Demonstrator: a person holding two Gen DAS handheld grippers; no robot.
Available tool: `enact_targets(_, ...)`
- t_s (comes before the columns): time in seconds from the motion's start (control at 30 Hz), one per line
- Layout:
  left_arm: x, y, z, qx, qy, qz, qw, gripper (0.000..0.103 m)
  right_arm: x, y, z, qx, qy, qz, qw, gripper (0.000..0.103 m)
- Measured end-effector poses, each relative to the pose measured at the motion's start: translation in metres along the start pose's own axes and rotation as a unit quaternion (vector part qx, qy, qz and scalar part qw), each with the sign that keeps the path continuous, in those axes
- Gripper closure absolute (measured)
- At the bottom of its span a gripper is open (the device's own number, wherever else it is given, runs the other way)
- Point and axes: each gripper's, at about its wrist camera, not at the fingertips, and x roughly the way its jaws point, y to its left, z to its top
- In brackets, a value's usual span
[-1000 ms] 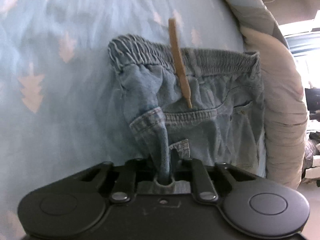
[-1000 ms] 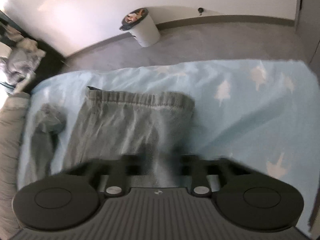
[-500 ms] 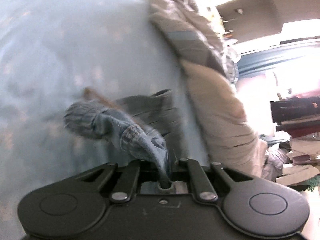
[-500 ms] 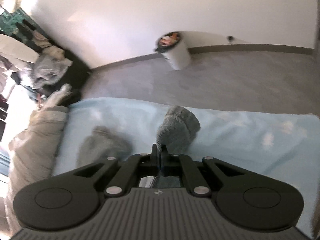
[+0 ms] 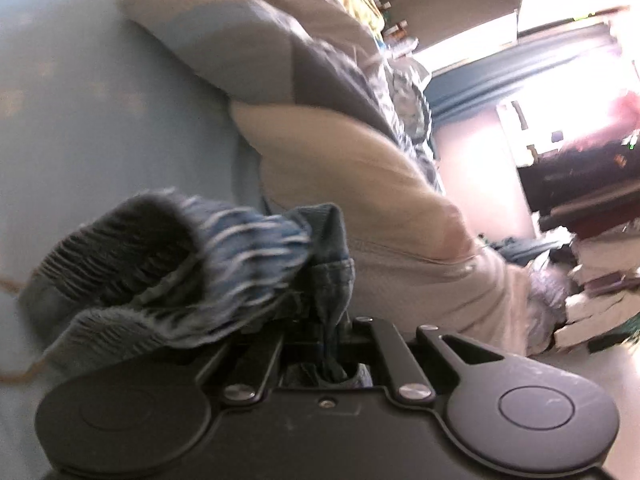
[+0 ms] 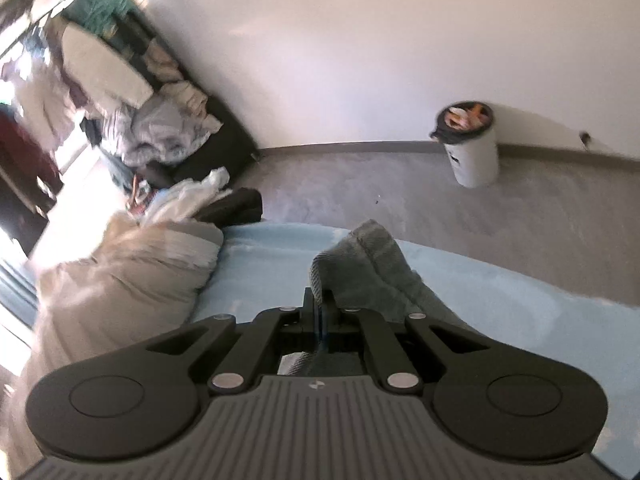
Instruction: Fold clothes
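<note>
A pair of blue denim shorts (image 5: 208,264) with an elastic waistband is bunched and lifted over the light blue bed sheet (image 5: 100,128). My left gripper (image 5: 326,336) is shut on a fold of the denim. In the right wrist view the same shorts (image 6: 372,268) rise in a grey-blue fold, and my right gripper (image 6: 319,312) is shut on their edge. A tan drawstring (image 5: 16,368) trails at the far left. The rest of the garment is hidden below both grippers.
A beige and grey duvet (image 5: 340,152) lies rolled along the bed's edge, also in the right wrist view (image 6: 120,280). A white bin (image 6: 472,148) stands on the grey carpet by the wall. Piles of clothes (image 6: 160,128) sit on dark furniture at the left.
Both grippers have lifted and swung with the shorts. The garment, flat on the sheet a second ago, is now bunched and raised. Both views have tilted up toward the room.
</note>
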Motion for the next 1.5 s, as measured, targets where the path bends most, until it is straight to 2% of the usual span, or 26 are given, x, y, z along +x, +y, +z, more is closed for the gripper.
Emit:
enact_targets(0.13,0.057,-0.006,0.001,0.032,0.015,0.039,0.9986,0.1,0.046,0.013,-0.014,-0.04,0.009,-0.03,0.999,0.102)
enact_targets(0.27,0.098,0.0,-0.003,0.062,0.025,0.076,0.9949,0.099,0.078,0.018,-0.023,-0.074,0.019,-0.038,0.996,0.102)
enact_targets(0.43,0.122,0.004,-0.01,0.088,0.033,0.088,0.9917,0.099,0.101,0.028,-0.03,-0.1,0.021,-0.038,0.994,0.102)
enact_targets(0.53,0.124,0.007,-0.014,0.1,0.037,0.079,0.9911,0.095,0.111,0.03,-0.032,-0.113,0.033,-0.041,0.992,0.099)
enact_targets(0.6,0.118,0.007,-0.018,0.105,0.038,0.075,0.9909,0.088,0.112,0.028,-0.032,-0.112,0.041,-0.038,0.992,0.093)
enact_targets(0.63,0.115,0.008,-0.02,0.103,0.04,0.073,0.9912,0.086,0.109,0.026,-0.031,-0.109,0.045,-0.034,0.992,0.082)
enact_targets(0.67,0.11,0.009,-0.021,0.098,0.043,0.073,0.9916,0.085,0.106,0.025,-0.031,-0.105,0.049,-0.03,0.993,0.061)
enact_targets(0.73,0.099,0.012,-0.022,0.078,0.058,0.07,0.9928,0.074,0.093,0.018,-0.027,-0.081,0.057,-0.017,0.995,0.049)
enact_targets(0.77,0.093,0.013,-0.023,0.067,0.066,0.066,0.9934,0.071,0.084,0.015,-0.026,-0.074,0.062,-0.006,0.995,0.049)
enact_targets(0.83,0.074,0.018,-0.028,0.053,0.077,0.052,0.9943,0.049,0.059,0.011,-0.028,-0.078,0.072,0.016,0.994,0.049)
enact_targets(0.93,0.037,0.033,-0.043,0.033,0.095,0.017,0.9947,0.035,0.012,-0.007,-0.037,-0.047,0.081,0.052,0.994,0.043)
enact_targets(1.03,0.0,0.054,-0.066,0.032,0.121,0.016,0.992,0.022,-0.025,-0.034,-0.053,0.003,0.103,0.068,0.992,0.036)
enact_targets(1.13,-0.03,0.081,-0.085,-0.004,0.141,-0.002,0.99,0.017,-0.043,-0.063,-0.076,0.041,0.126,0.039,0.99,0.035)
enact_targets(1.23,-0.06,0.1,-0.092,-0.039,0.133,-0.013,0.9902,0.01,-0.038,-0.085,-0.1,0.079,0.154,0.029,0.985,0.034)
enact_targets(1.3,-0.073,0.101,-0.088,-0.022,0.118,-0.019,0.9925,0.009,-0.028,-0.091,-0.111,0.106,0.168,0.039,0.979,0.034)
enact_targets(1.37,-0.078,0.093,-0.076,0.013,0.1,-0.012,0.9948,0.009,-0.018,-0.087,-0.117,0.104,0.17,0.047,0.979,0.034)
enact_targets(1.5,-0.069,0.079,-0.063,0.075,0.109,0.028,0.9908,0.01,-0.001,-0.073,-0.122,0.089,0.166,0.066,0.98,0.032)
